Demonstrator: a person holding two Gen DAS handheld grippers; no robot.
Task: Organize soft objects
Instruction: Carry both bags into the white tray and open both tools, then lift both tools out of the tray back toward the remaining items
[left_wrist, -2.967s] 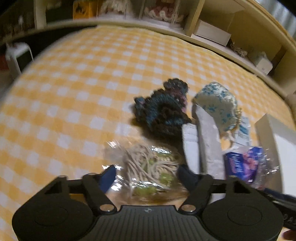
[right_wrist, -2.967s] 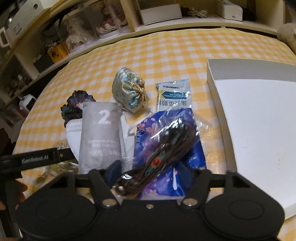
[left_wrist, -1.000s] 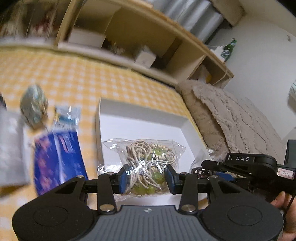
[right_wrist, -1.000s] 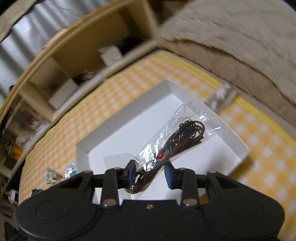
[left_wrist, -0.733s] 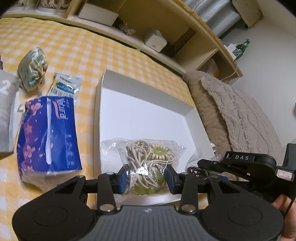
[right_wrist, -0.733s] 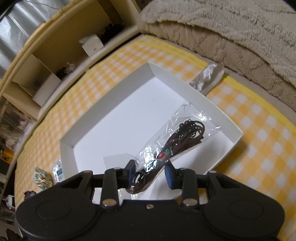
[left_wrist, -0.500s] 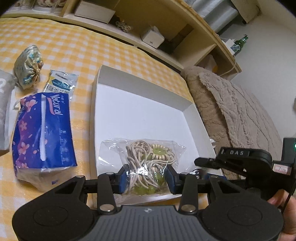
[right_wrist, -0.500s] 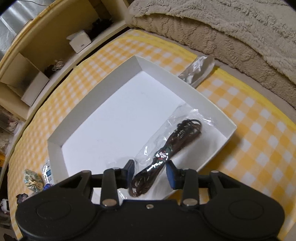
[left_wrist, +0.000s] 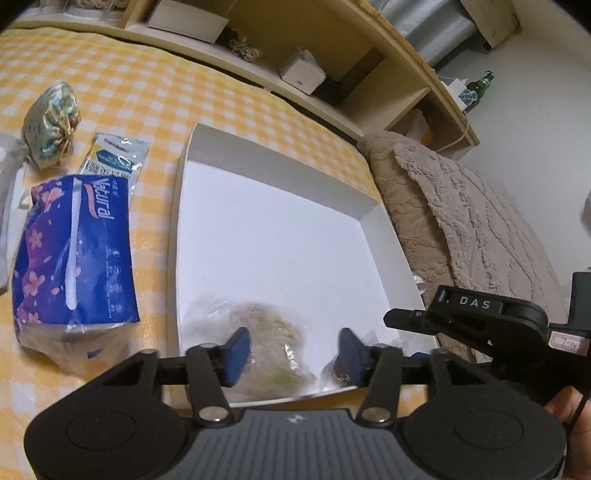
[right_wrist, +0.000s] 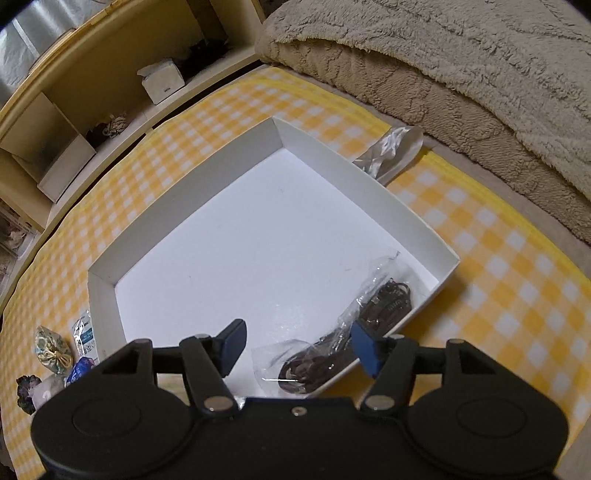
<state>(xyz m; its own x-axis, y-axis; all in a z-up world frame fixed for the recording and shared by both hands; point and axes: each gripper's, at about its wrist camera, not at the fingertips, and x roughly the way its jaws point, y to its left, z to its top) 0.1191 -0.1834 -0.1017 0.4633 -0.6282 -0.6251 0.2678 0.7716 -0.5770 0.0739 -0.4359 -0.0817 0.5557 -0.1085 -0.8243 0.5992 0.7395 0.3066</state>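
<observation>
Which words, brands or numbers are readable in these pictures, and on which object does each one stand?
"Natural": blue tissue pack.
"DAS": right gripper, seen in the left wrist view.
Green bottle label: letters resembling "BORGE", partly cut off.
Small sachet: print too small to read.
White shelf box: mark too small.

Two wrist cameras, both close over one white box

The left wrist view looks forward and down from the white box (left_wrist: 271, 236)'s near left corner; the right wrist view looks steeply down from the near right side; both share the box (right_wrist: 255, 236) and yellow checked cloth (left_wrist: 155, 96).
</observation>
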